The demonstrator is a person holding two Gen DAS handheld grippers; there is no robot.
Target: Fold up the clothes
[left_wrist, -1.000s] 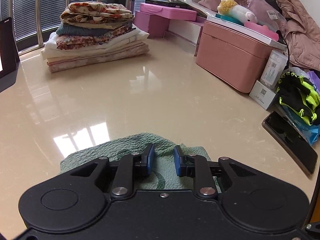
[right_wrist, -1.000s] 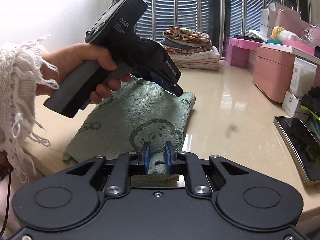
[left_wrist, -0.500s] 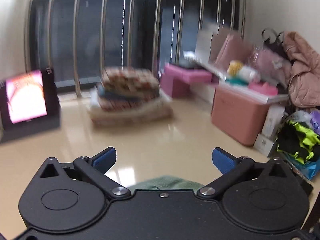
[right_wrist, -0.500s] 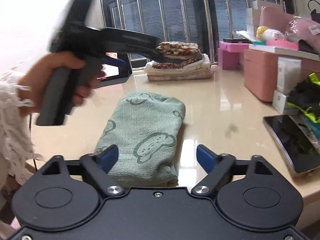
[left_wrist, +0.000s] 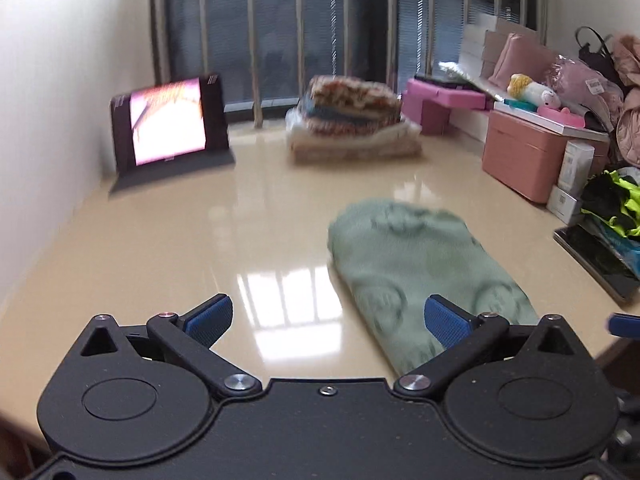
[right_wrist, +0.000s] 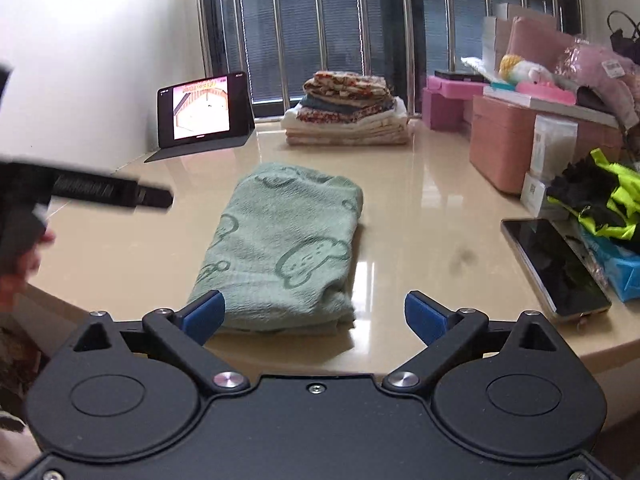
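A folded green towel with a cartoon print [right_wrist: 280, 244] lies on the beige table near its front edge; it also shows in the left wrist view [left_wrist: 416, 264]. My right gripper [right_wrist: 314, 316] is open and empty, held just in front of the towel's near end. My left gripper [left_wrist: 328, 320] is open and empty, to the left of the towel and pulled back from it. Its blurred black body [right_wrist: 100, 194] shows at the left of the right wrist view.
A stack of folded clothes [right_wrist: 346, 110] sits at the back of the table [right_wrist: 420, 200]. A lit tablet [right_wrist: 202, 108] stands at the back left. Pink boxes [right_wrist: 512, 140], a black and neon garment [right_wrist: 596, 196] and a phone [right_wrist: 554, 264] line the right side.
Both grippers let go of the green towel, opened wide and pulled back. The left gripper swung up and away to the left. The towel lies folded on the table.
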